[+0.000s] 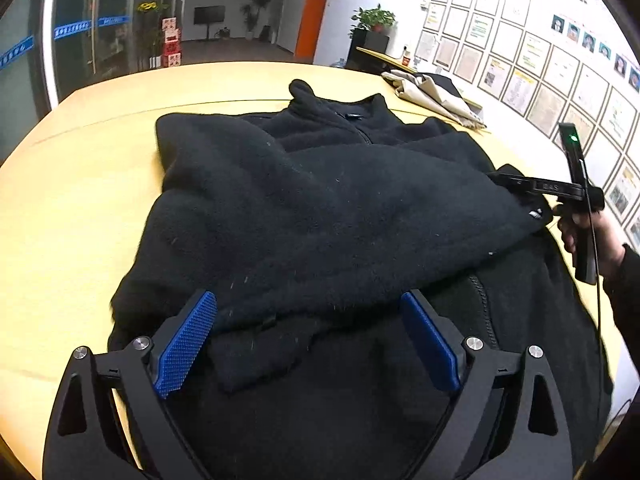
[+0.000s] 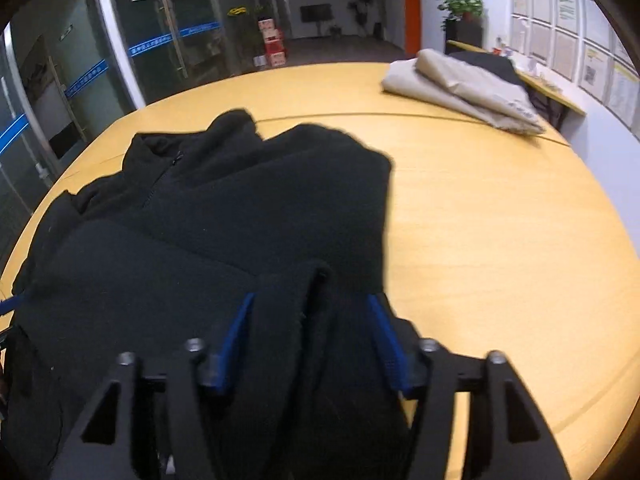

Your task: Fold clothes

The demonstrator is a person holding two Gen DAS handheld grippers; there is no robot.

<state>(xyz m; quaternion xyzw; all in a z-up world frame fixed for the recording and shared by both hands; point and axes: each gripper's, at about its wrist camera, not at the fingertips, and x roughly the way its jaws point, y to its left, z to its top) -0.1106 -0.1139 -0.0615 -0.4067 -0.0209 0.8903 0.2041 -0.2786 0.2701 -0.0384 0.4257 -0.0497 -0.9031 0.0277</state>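
The left tongs [image 1: 308, 336] are spread wide, their blue ribbed pads [image 1: 186, 346] poised just above the near hem of a black zip-front fleece jacket [image 1: 320, 208], nothing being held. The right tongs [image 2: 310, 334] are pinched on a bunched fold of the same jacket [image 2: 208, 216], cloth being gripped between the blue pads [image 2: 236, 332]. The jacket is laid along the view, its stand-up collar [image 1: 316, 100] pointed away and one side folded over the front. It is spread on a pale yellow wooden surface [image 2: 500, 220], where a folded beige cloth [image 2: 464, 88] is kept well apart. Glass doors [image 2: 160, 40] and a wall of framed certificates [image 1: 560, 76] are seen beyond.
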